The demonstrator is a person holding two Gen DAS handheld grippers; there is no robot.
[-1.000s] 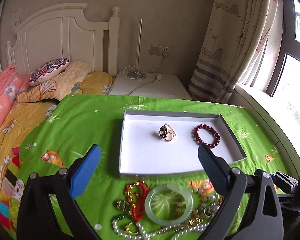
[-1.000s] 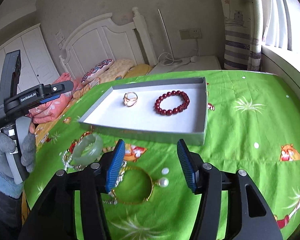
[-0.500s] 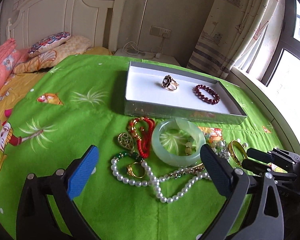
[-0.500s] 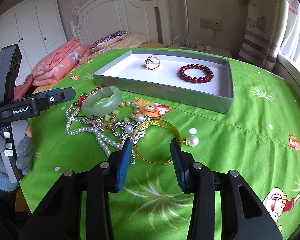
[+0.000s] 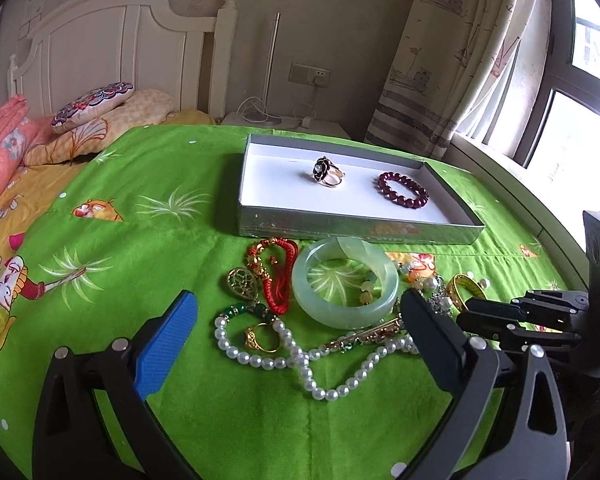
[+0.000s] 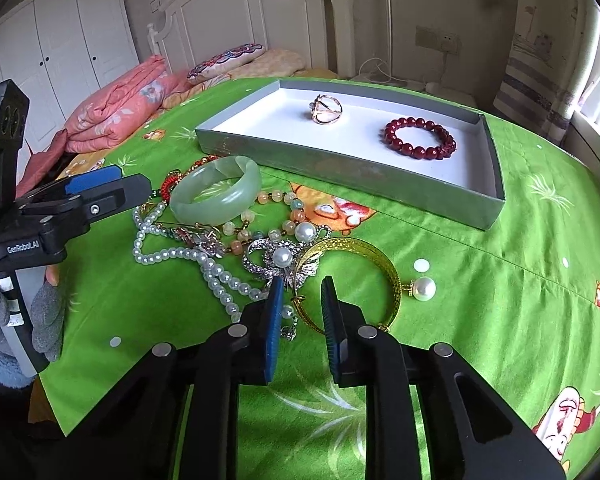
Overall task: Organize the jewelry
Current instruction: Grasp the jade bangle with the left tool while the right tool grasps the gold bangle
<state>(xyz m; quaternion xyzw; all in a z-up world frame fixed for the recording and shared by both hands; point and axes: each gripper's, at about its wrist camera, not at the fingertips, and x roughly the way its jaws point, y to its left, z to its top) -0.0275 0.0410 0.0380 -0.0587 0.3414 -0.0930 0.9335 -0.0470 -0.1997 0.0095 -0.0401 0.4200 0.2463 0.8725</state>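
A grey tray [image 5: 340,232] [image 6: 340,168] on the green cloth holds a flower ring [image 5: 326,171] [image 6: 327,109] and a dark red bead bracelet [image 5: 403,189] [image 6: 420,138]. In front of it lies a heap: a jade bangle [image 5: 345,282] [image 6: 215,190], a pearl necklace [image 5: 300,360] [image 6: 204,264], a red cord [image 5: 276,272], a gold bangle [image 6: 364,276] [image 5: 466,286]. My left gripper [image 5: 296,344] is open wide, low over the pearls. My right gripper [image 6: 300,292] is narrowly open, its tips at the gold bangle's near rim, touching nothing I can confirm.
A crystal brooch with a pearl [image 6: 278,258] lies beside the gold bangle, a loose pearl earring [image 6: 424,288] to its right. Pillows [image 5: 92,108] and a headboard [image 5: 112,52] are at the back left, a curtain [image 5: 452,60] and window at the right.
Both grippers have come down and back toward the jewelry heap. The right gripper's jaws have narrowed around the gold bangle's near edge. The tray's contents are unchanged.
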